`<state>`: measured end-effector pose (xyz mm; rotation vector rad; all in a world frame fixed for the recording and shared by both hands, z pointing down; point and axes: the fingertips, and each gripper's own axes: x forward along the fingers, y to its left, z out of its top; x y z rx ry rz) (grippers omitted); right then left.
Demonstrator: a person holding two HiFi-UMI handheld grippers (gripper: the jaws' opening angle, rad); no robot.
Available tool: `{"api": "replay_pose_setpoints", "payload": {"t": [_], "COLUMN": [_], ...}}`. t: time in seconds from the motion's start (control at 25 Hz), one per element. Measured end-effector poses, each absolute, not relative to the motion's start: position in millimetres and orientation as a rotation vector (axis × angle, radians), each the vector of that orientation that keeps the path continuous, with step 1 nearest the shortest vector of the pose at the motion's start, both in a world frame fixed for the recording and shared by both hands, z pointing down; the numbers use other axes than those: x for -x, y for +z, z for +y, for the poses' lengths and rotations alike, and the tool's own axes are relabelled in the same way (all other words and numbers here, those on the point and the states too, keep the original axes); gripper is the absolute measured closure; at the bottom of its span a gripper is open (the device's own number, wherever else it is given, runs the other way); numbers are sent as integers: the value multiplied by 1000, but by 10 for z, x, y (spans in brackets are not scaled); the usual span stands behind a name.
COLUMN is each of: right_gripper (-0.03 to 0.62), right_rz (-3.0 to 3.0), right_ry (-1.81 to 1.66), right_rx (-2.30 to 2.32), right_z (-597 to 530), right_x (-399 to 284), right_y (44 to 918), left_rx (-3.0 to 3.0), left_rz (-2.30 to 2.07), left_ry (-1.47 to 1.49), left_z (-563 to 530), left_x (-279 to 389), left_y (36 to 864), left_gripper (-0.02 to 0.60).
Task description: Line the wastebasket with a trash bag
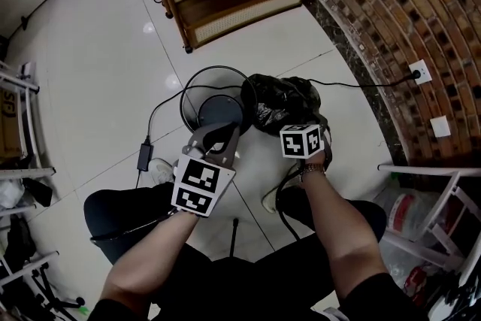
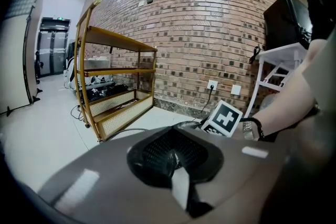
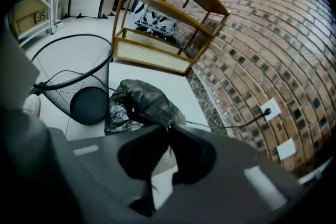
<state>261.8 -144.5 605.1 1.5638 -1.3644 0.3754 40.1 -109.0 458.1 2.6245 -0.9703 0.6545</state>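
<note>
**A:** Where is the bag right now?

**B:** The trash bag is a crumpled black heap on the glossy floor tiles. It lies against the right side of the wastebasket, and none of it is inside yet. The basket itself sits tilted rather than upright.

**A:** And the two claws?

**B:** The left gripper is clamped fully shut on the basket's wire mesh at the near side, and the mesh fills the gap behind its tips. The right gripper has its jaws pressed together on a thin peak of the bag's film. The plastic is drawn up to a point right at the tips.

**A:** How do you expect the bag to handle?

**B:** It should be very light, limp and slick, with no shape of its own. The layers will likely cling to each other, and the film could snag or tear on the wire. A pinch in the middle of the wad only lifts a lump. I'd take a doubled fold at the open hem, but I can't make out where the hem is in that heap.

**A:** And the basket?

**B:** It looks light, stiff and a bit springy. I'd expect it to slide on those tiles unless it's held, and the rim is the sensible place to hold it.
</note>
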Motion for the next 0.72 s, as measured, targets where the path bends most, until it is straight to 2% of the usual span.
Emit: {"api": "replay_pose_setpoints", "payload": {"t": [0.4, 0.72], "right_gripper": [579, 578], "right_rz": [-1377, -1433], "right_ry": [283, 203], "right_rx": [-1618, -1634], "right_z": [-1550, -1605], "right_x": [-2907, -2945], "right_y": [5355, 4672], "left_rx": [-2641, -2565], "left_rz": [-906, -795], "left_ry": [661, 663], "left_z": [-1080, -1010], "left_x": [-576, -780], "left_y": [4484, 4625], "left_gripper": [575, 510]}}
